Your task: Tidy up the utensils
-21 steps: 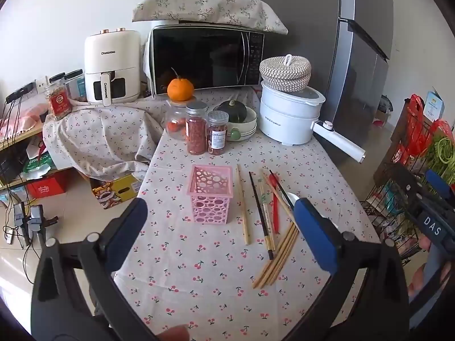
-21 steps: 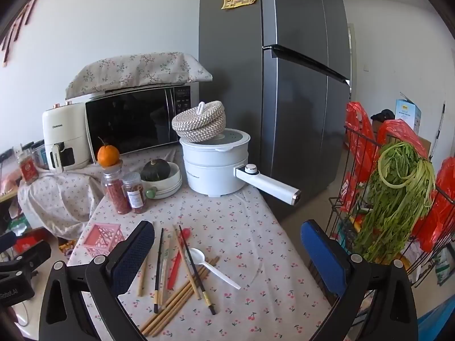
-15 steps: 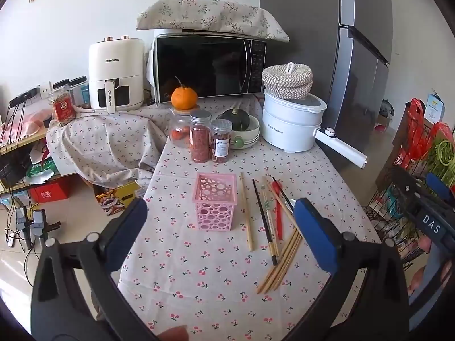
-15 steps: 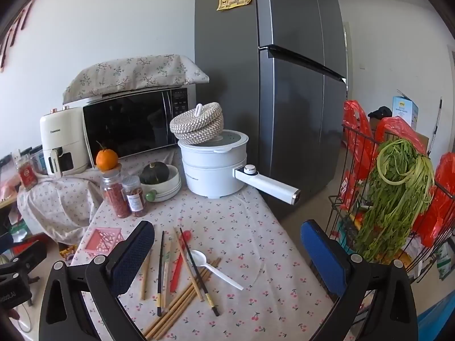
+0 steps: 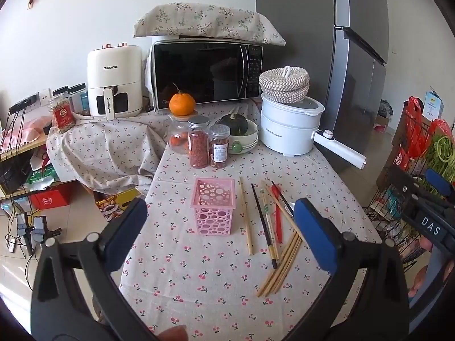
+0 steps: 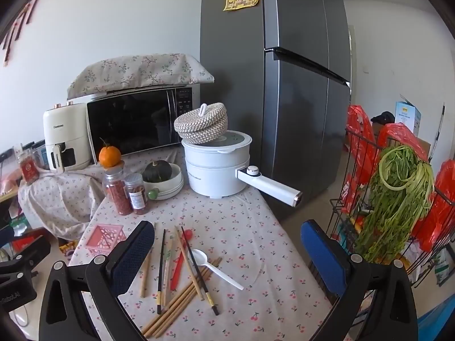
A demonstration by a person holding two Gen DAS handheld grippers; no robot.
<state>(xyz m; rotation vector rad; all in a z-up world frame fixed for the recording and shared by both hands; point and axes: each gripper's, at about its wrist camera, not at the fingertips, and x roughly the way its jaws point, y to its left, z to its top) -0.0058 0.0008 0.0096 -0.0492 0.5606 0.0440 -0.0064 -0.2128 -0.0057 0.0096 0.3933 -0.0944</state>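
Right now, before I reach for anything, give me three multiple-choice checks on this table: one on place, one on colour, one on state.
1. Where is the pink basket relative to the loose chopsticks in the left wrist view?
A. left of them
B. right of them
C. on top of them

2. What colour is the spoon lying across the chopsticks?
A. red
B. white
C. black

3. What is in the pink basket?
A. all the chopsticks
B. the spoon
C. nothing visible

Answers: 1 A, the utensils lie to its right. 2 B, its bowl and handle are white. 3 C, every utensil lies on the tablecloth.
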